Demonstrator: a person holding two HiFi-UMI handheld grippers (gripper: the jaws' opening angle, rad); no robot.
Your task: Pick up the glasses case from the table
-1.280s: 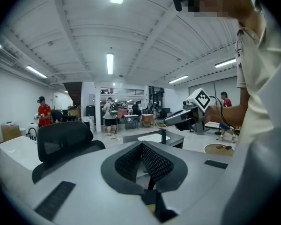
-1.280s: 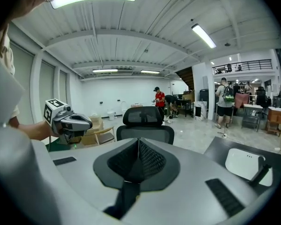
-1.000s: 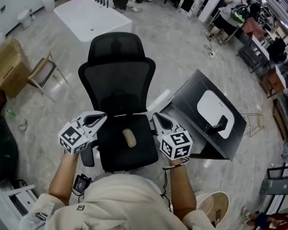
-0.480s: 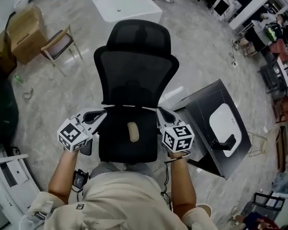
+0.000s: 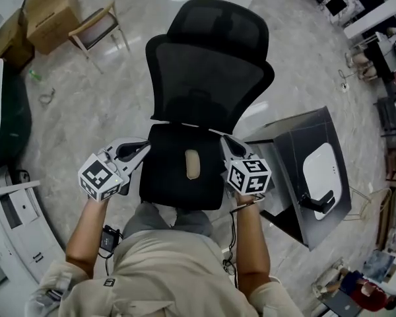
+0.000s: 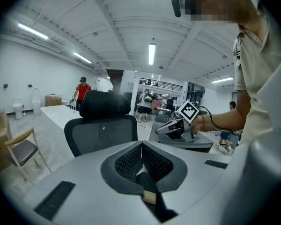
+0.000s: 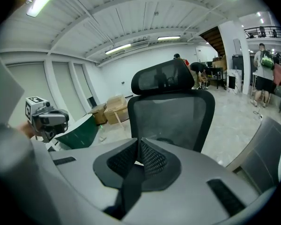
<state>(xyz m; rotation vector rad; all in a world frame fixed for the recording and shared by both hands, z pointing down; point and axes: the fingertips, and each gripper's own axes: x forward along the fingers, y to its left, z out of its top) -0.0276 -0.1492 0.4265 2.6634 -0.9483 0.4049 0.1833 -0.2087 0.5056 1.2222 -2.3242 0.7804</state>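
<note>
Head view: a tan oblong, the glasses case (image 5: 193, 164) I reckon, lies on the office chair seat (image 5: 164, 185), between left tongs (image 5: 144, 148) and right tongs (image 5: 226, 140). Probably light, rigid, smooth, so I'd pinch across its narrow middle. Left gripper view: tongs closed, empty. Right gripper view: closed, empty too.

No legible txt, labels or nos. in any view.

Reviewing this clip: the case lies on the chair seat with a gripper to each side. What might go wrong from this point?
1. The left gripper and the right gripper are both shut. Unless one opens first, it would likely knock the case rather than grasp it.
2. The case lies loose on the seat of the chair. A nudge could slide it off, or perhaps turn the chair.
</note>
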